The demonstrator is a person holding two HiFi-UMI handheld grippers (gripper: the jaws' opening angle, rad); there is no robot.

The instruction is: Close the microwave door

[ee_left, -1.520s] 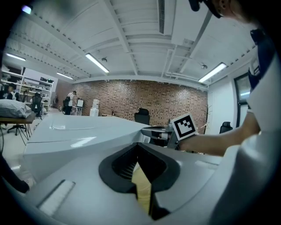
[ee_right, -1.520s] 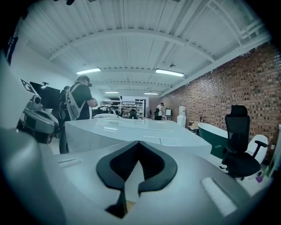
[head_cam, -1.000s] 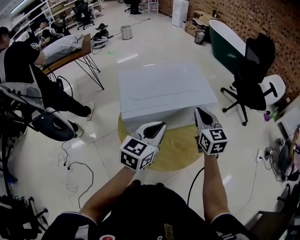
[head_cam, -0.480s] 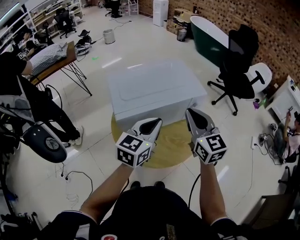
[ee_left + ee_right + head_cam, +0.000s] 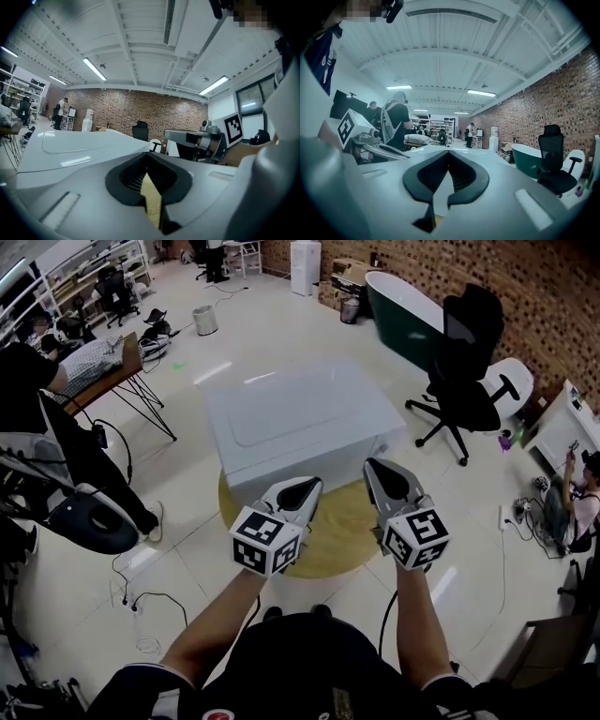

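A white box-shaped appliance (image 5: pixel 300 423), seemingly the microwave, stands on a round yellow mat (image 5: pixel 333 531) on the floor, seen from above; its door is hidden. It fills the low left of the left gripper view (image 5: pixel 70 150). My left gripper (image 5: pixel 305 486) hovers near its front edge, jaws shut and empty (image 5: pixel 147 157). My right gripper (image 5: pixel 382 468) hangs beside it at the appliance's front right corner, also shut with nothing held (image 5: pixel 448 154). Neither touches the appliance.
A black office chair (image 5: pixel 464 357) stands to the right and a dark green bathtub (image 5: pixel 403 301) behind it. A desk (image 5: pixel 108 362) and a seated person (image 5: pixel 37 395) are at the left. Cables (image 5: pixel 141 601) lie on the tiled floor at the lower left.
The head view has swung, so the appliance and room slid left and down in the picture. Both grippers stayed shut and side by side, rising slightly in the frame.
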